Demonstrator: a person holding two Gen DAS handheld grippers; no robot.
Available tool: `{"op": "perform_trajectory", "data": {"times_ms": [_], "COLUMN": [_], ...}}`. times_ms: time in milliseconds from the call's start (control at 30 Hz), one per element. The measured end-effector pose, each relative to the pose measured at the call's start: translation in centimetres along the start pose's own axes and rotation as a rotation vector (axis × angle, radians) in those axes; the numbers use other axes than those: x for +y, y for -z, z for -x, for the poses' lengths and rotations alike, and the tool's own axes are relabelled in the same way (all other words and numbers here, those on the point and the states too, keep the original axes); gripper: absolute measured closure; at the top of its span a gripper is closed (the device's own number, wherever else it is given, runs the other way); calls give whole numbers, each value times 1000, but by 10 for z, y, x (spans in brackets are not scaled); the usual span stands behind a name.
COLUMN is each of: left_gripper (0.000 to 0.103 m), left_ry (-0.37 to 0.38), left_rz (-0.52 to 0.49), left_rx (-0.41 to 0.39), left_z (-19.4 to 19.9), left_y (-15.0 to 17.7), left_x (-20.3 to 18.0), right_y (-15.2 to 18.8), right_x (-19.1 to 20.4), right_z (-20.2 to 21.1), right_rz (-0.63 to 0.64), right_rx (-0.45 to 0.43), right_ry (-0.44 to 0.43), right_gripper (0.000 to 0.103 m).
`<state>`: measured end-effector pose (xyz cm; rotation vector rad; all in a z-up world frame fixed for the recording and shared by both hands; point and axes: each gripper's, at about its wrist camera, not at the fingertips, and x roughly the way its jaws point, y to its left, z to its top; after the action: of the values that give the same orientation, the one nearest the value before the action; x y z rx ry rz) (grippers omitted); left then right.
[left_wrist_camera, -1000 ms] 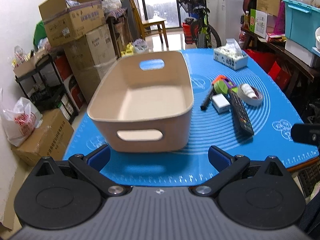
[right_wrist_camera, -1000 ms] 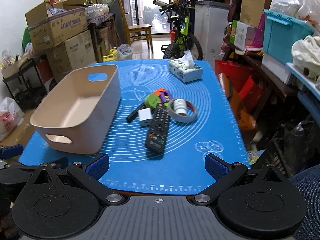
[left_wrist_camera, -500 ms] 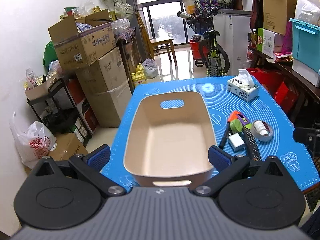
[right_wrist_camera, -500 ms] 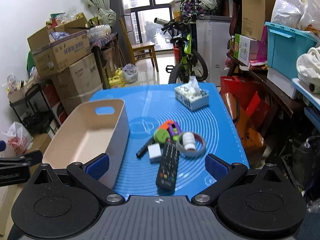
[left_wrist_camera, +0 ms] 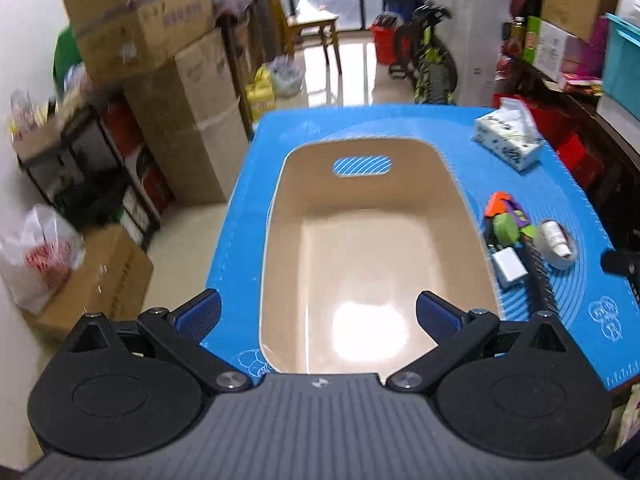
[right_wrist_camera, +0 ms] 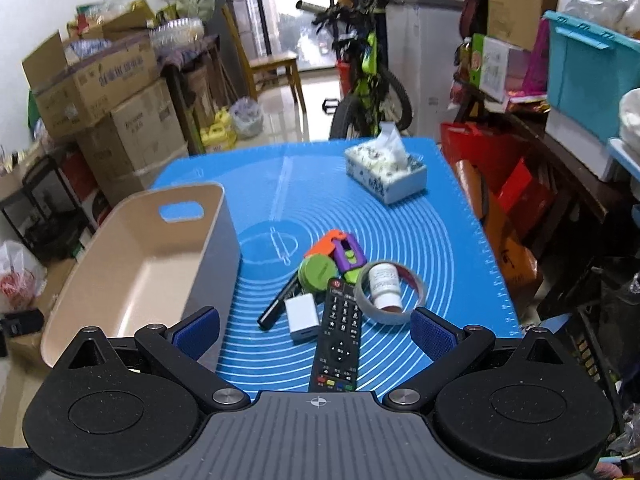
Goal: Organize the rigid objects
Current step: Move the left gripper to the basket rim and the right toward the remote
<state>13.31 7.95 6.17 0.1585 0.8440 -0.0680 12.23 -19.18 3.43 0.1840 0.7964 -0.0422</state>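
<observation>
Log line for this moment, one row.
left gripper: open, above empty beige plastic bin | right gripper: open, over black remote control | stage: nothing binned

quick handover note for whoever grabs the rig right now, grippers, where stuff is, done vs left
Left gripper: open, holding nothing, above the beige bin.
Right gripper: open, holding nothing, over the remote.
Bin is bare inside.
On the blue mat right of the bin: remote, white charger, black marker, green disc, orange-purple toy, tape roll ringing a small bottle.
Done: nothing binned.
Left: all of it.
</observation>
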Motion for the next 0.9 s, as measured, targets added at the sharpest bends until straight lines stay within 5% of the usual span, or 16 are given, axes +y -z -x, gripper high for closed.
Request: {"op": "perform_trajectory", "data": {"times_ms": [100,167,500,800,900], "left_gripper": [5,24,28,48,63], "left_ry": [3,-11,-31,-29,-25], "left_rz": [40,59,84,54,46], "left_rx": [35,74,165,218,237], "left_z": [-21,-37,-98,-118,-123], "left_y": [-2,-3,-4,-1,0], "left_x": [14,24,40,37,38], "right_y": [2,3,14,21,21], "right_x": [-1,-2,2,8,9], "right_z": [-25,-40,-107,-141,-147], "right_rz": [-25,-28,60,106,111], "right_rx": [46,80,195,252,276], "right_ry": [-2,6,44,54,53], "right_gripper": [3,3,10,15,19]}}
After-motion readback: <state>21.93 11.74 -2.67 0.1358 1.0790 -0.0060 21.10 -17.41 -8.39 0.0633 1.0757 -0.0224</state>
